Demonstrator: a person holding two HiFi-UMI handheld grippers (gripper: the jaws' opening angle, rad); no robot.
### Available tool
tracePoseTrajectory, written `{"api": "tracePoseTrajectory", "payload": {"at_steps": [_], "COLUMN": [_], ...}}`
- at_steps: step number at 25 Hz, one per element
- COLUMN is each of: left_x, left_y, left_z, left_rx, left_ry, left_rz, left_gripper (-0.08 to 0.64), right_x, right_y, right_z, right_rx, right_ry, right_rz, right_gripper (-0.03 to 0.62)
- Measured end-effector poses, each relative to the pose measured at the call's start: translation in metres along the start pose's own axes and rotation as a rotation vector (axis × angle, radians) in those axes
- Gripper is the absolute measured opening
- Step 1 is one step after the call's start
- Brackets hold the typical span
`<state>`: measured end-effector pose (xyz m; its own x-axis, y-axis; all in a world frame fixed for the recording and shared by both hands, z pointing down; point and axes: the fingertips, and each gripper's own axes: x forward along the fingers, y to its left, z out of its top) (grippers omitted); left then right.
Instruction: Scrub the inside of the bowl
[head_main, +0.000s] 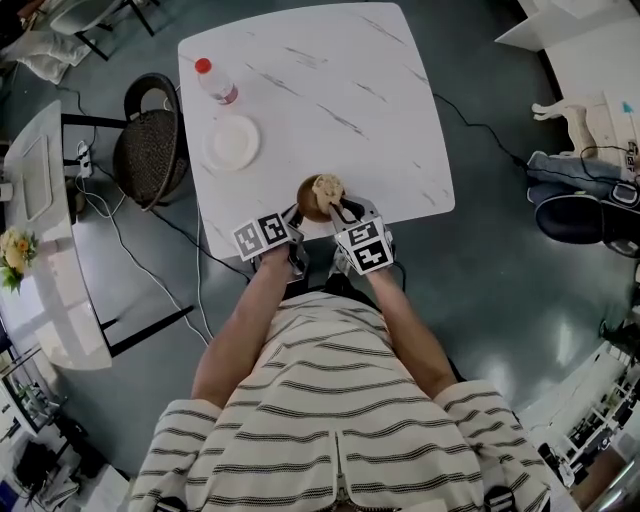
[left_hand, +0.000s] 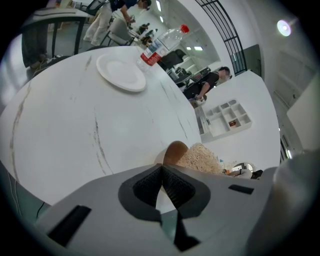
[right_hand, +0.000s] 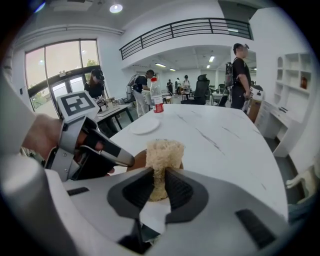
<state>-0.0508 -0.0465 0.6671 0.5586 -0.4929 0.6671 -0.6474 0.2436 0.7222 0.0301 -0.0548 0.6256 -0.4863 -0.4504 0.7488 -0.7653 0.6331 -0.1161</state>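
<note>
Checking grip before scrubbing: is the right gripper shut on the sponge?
Shut on it: the right gripper pinches the sponge between its fingers, at the brown bowl.

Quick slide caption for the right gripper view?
Right gripper pinches a fibrous scrubber over the brown bowl; left gripper at its rim.

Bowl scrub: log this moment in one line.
left gripper: shut on bowl rim | right gripper: shut on sponge, over bowl | bowl: at near edge of table
</note>
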Motion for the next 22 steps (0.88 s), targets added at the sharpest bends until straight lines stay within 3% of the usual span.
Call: {"api": "tracePoseTrajectory", "payload": {"at_steps": [22], "left_x": [-0.002], "left_y": [-0.002], "left_z": [-0.005], "left_rx": [0.030], "left_ry": [0.007], "left_rz": [0.000], "left_gripper": [0.008], "right_x": [0.020], "right_y": [-0.001], "right_z": [0.022], "right_rx": [0.034], "right_ry": [-0.037], "right_rz": [0.001], "right_gripper": [0.074]}}
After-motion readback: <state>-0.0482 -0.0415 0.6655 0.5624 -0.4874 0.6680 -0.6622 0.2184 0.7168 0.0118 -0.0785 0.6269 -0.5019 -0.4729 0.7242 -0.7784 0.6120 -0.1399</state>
